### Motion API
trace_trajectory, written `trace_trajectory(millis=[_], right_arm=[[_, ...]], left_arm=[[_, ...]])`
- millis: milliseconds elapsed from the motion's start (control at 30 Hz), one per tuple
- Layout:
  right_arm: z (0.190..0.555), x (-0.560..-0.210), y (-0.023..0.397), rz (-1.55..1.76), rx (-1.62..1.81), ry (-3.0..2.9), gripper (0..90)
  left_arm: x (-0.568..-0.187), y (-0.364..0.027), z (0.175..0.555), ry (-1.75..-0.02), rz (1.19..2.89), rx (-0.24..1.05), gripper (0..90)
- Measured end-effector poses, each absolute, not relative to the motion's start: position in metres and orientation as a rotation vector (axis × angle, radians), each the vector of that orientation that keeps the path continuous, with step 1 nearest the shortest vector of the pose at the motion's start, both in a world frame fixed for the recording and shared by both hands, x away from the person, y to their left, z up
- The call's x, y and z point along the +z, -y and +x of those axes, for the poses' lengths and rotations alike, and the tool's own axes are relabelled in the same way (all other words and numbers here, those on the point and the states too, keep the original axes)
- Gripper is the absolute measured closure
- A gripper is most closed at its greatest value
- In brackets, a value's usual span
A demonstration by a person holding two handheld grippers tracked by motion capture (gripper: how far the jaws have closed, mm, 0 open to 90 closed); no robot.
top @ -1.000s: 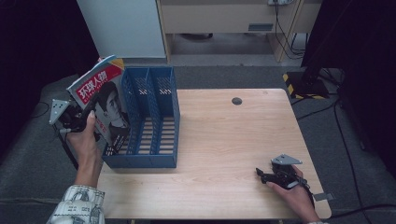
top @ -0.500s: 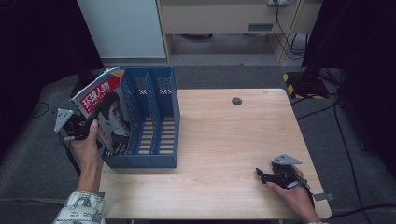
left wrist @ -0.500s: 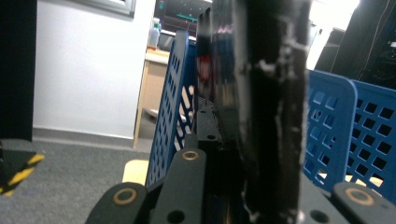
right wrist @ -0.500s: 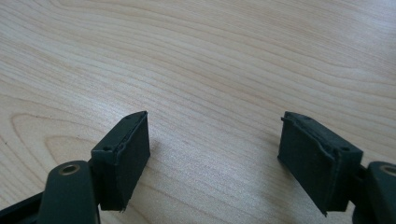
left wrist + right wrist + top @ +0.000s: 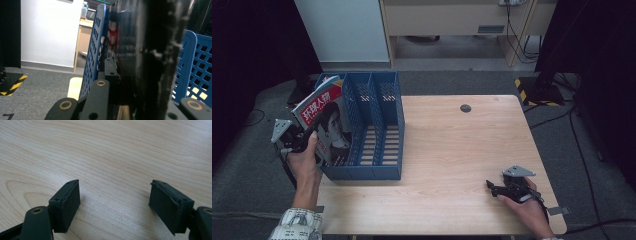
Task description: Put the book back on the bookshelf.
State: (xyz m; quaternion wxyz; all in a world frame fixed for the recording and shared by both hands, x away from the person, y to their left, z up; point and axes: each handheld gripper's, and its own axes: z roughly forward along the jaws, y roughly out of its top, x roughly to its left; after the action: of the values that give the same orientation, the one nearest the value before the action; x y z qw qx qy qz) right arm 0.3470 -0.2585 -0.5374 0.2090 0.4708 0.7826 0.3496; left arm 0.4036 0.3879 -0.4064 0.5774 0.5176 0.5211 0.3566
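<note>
1. The step in hand looks like filing: the left gripper (image 5: 298, 141), at the left of the high view, is clenched on a magazine (image 5: 326, 125) with a red title band, whose lower part is already down in the leftmost slot of the blue file rack (image 5: 382, 131), leaning toward the left edge of the frame.
2. The right gripper (image 5: 493, 187) rests on the wooden table (image 5: 452, 150) at the lower right, jaws apart and holding nothing.
3. Next, I'd judge, the magazine needs to go down until its bottom edge sits on the slatted floor, then be let go without the rack sliding.
4. The left gripper view gives what the high view cannot: the magazine's dark edge (image 5: 150, 57) close up, wedged between the blue perforated walls (image 5: 93, 50).
5. The right gripper view shows bare wood grain (image 5: 112, 152) between its two spread pads (image 5: 67, 202).
</note>
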Motion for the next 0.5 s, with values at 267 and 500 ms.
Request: trace_trajectory(millis=[267,500], right_arm=[[0.3470,-0.5374,0.2587,1.307,0.972,-2.179,24.7],[0.3470,-0.5374,0.2587,1.307,0.973,-2.180,24.7]], left_arm=[[-0.4135,-0.3932,0.4006,-1.261,1.249,0.833,84.3],[-0.4151,-0.3956,0.3989,-1.267,1.243,0.830,84.3]])
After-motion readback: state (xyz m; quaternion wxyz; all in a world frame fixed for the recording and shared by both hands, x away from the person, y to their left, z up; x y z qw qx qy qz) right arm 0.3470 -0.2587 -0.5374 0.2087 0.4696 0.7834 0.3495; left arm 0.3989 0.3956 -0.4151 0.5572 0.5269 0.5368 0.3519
